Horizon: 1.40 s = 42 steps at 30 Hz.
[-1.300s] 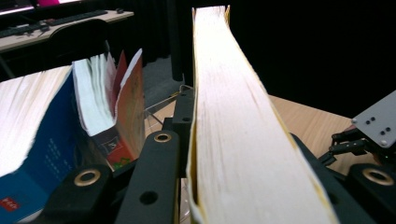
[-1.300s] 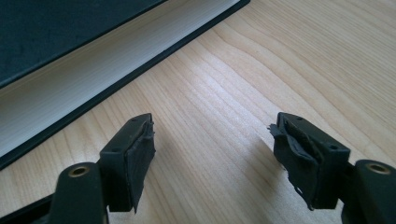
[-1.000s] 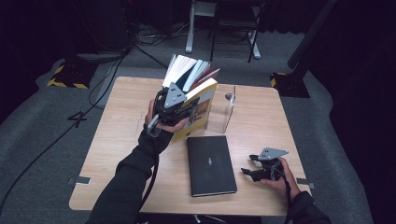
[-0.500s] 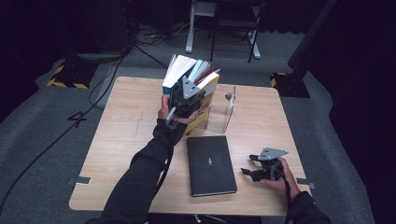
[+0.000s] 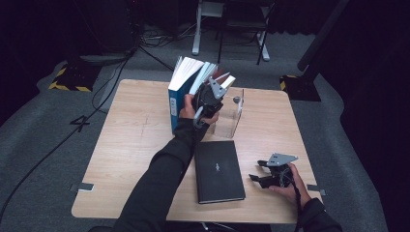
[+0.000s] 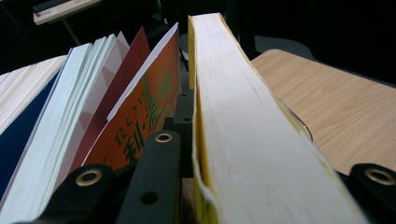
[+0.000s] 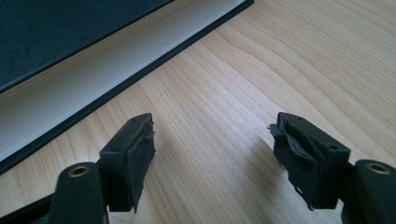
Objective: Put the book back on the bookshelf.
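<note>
High view: wooden table [image 5: 125, 145] w/ a black hardcover book [image 5: 218, 170] lying flat near the front edge. Toward the back there's a row of books standing up next to a clear acrylic bookend [image 5: 231, 116]; the blue book [image 5: 178, 99] is on the left of the row, pages fanned open at the top. Left gripper [image 5: 211, 94] is up at the top of that row, clamped on the yellow book [image 5: 227, 82] at the bookend side. Right gripper [image 5: 263, 177] sits low near the front right corner of the table, just right of the black book, not touching it afaict.

Left gripper view: yellow book's [image 6: 243, 135] page block runs straight up the middle btwn the two black jaws, one jaw on each side, so it's pinched. Left of it an orange book [image 6: 140, 116] cover w/ green lettering leans away, then red and white pages, then the blue cover at far left. Bare table on the right.

Right gripper view: jaws spread wide, nothing btwn them but wood grain. Pads look torn and ragged. The black book's [image 7: 70, 32] corner and white page edge are upper left, near the left jaw but apart from it.
</note>
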Each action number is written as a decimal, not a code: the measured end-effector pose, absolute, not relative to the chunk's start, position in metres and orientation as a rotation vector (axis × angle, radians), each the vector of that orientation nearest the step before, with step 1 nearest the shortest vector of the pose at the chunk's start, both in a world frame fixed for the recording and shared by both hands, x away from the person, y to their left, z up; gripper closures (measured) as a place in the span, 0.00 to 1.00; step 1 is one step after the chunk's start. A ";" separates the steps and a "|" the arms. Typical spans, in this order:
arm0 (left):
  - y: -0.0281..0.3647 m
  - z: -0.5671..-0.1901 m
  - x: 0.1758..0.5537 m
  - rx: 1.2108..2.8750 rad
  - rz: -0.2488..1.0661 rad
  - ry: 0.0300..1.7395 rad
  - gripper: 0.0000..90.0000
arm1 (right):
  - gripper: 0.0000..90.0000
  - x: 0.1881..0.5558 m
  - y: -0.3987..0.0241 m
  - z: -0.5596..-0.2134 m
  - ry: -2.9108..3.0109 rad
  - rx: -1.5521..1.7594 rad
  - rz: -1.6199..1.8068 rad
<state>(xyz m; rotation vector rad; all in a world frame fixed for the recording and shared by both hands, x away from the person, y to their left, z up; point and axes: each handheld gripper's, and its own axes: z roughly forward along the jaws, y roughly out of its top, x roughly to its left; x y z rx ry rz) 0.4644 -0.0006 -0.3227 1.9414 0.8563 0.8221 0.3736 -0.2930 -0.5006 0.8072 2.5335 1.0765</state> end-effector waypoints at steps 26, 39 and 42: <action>-0.025 -0.349 0.501 1.743 0.923 0.979 0.83 | 0.33 0.373 -0.290 -0.501 2.551 0.802 1.096; -0.024 -0.376 0.504 1.676 0.899 1.024 0.83 | 0.33 0.373 -0.289 -0.502 2.555 0.794 1.103; -0.024 -0.381 0.503 1.653 0.899 1.033 0.83 | 0.33 0.373 -0.288 -0.502 2.553 0.794 1.105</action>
